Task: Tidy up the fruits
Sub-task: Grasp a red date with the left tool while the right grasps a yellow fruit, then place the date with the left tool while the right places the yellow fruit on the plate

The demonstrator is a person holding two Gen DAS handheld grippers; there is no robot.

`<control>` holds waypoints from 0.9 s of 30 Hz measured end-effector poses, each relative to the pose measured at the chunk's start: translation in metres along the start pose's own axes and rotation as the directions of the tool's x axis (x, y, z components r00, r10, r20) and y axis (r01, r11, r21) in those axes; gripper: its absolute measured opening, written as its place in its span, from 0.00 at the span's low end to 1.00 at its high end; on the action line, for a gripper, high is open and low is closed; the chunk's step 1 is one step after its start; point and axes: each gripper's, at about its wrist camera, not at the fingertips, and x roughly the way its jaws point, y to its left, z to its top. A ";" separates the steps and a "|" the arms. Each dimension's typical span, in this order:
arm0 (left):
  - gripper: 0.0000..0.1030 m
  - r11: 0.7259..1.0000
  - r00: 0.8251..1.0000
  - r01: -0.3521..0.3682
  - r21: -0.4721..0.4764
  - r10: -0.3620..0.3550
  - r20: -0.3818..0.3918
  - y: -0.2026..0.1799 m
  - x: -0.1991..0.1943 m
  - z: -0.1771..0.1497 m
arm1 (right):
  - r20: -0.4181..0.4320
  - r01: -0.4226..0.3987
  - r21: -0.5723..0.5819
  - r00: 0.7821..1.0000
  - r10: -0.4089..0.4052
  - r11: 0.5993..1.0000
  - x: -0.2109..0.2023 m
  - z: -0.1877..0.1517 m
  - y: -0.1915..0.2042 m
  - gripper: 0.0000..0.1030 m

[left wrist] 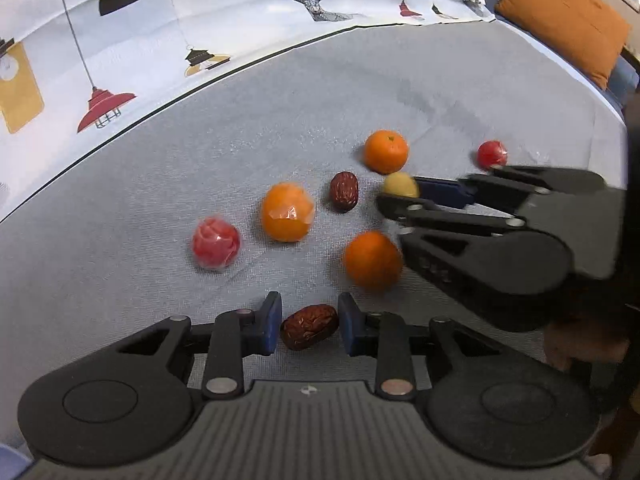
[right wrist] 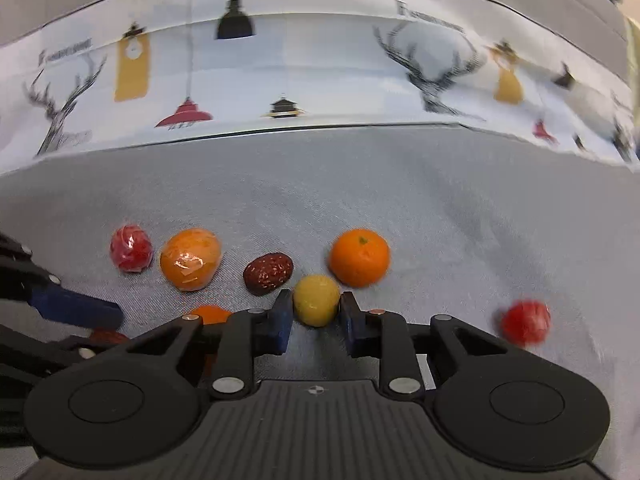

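Left gripper (left wrist: 308, 326): blue fingers (left wrist: 270, 326) clamped on a wrinkled red date (left wrist: 309, 327), one pad against each end. The date lies on the grey bedspread (left wrist: 280, 120), on the near side of the fruit cluster.

Right gripper (right wrist: 315, 312): fingers (right wrist: 282, 318) closed on a small yellow fruit (right wrist: 316, 299), pads touching both its sides. In the left wrist view the same gripper (left wrist: 400, 192) reaches in from the right, with the yellow fruit (left wrist: 401, 185) at its tips.

Around the yellow fruit: a second date (right wrist: 268, 273) just beside it on its left, a bare orange (right wrist: 359, 258) just behind it to the right. A wrapped red fruit (right wrist: 525, 323) sits well apart toward the bed's right edge, blurred.

Around the held date: another bare orange (left wrist: 373, 259) near, just beside the right gripper's body. Farther out are a plastic-wrapped orange (left wrist: 287, 218) and a wrapped red ball of fruit (left wrist: 216, 244), side by side but apart.

At the far edge of the bed, a white cloth (left wrist: 200, 12) printed with lamps and deer heads. An orange cushion (left wrist: 568, 20) lies at the far right corner.
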 end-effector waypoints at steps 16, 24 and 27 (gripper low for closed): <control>0.32 0.945 0.991 -0.137 -0.297 0.130 -0.042 0.078 -0.132 -0.087 | 0.039 -0.288 -0.133 0.954 0.296 0.948 -0.147 0.003 0.092 0.26; 0.32 0.919 0.977 -0.202 -0.337 0.214 -0.001 0.116 -0.204 -0.126 | -0.062 -0.414 -0.231 0.909 0.411 0.880 -0.183 -0.006 0.177 0.26; 0.32 0.898 0.979 -0.193 -0.395 0.201 -0.020 0.132 -0.214 -0.146 | -0.108 -0.428 -0.279 0.904 0.414 0.860 -0.196 -0.013 0.200 0.26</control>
